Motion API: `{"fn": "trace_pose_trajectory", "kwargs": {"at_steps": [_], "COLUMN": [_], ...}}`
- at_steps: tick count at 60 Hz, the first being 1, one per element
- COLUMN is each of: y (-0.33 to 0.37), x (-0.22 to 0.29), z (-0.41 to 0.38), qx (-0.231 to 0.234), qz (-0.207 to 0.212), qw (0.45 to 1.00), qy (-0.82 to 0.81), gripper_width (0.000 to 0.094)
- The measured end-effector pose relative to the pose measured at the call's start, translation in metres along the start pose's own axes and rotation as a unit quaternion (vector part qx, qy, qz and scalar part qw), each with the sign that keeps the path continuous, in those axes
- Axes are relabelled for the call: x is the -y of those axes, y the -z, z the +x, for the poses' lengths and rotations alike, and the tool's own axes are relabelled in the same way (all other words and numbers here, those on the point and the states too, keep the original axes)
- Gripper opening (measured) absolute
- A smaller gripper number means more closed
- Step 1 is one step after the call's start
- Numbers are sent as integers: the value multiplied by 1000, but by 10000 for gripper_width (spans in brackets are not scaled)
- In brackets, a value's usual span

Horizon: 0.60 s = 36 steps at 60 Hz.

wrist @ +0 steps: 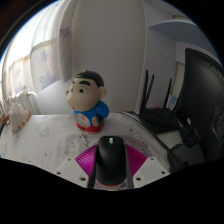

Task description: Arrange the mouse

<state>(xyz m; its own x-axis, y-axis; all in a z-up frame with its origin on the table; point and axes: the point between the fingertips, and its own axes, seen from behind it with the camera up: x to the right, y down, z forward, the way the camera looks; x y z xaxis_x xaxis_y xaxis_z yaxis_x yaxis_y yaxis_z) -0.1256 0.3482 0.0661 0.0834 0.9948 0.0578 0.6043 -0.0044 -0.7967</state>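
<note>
A black computer mouse (110, 165) sits between my gripper's (110, 150) two fingers. The magenta pads (84, 159) press against its left and right sides, so the gripper is shut on it. The mouse points forward along the fingers, its scroll wheel facing up. It is over the near part of a white marbled table (50, 140). The mouse's underside is hidden, so I cannot tell whether it touches the table.
A cartoon boy figurine (88, 102) in a red shirt stands on the table just beyond the fingers. A black router with antennas (155, 108) and a dark monitor (205, 90) are at the right, with cables by them. Small items (15, 112) lie at the left.
</note>
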Motion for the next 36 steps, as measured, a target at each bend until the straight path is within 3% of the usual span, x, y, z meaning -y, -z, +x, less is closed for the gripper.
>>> {"fn": "trace_pose_trajectory", "kwargs": {"at_steps": [8,13,18,24,36], "y": [-49,-49,-37,3,149], "x": [-62,-61,-51,-26,-20], "z": [35,36,49,39,26], "qx": [-16,-5,-30,-8,3], "qz": [-50,-35,-40,-30,-81], "qw": [999,999,999,999,996], "qy": [1,-9,-12,-38,-43], "gripper_width": [487,536,877,850,850]}}
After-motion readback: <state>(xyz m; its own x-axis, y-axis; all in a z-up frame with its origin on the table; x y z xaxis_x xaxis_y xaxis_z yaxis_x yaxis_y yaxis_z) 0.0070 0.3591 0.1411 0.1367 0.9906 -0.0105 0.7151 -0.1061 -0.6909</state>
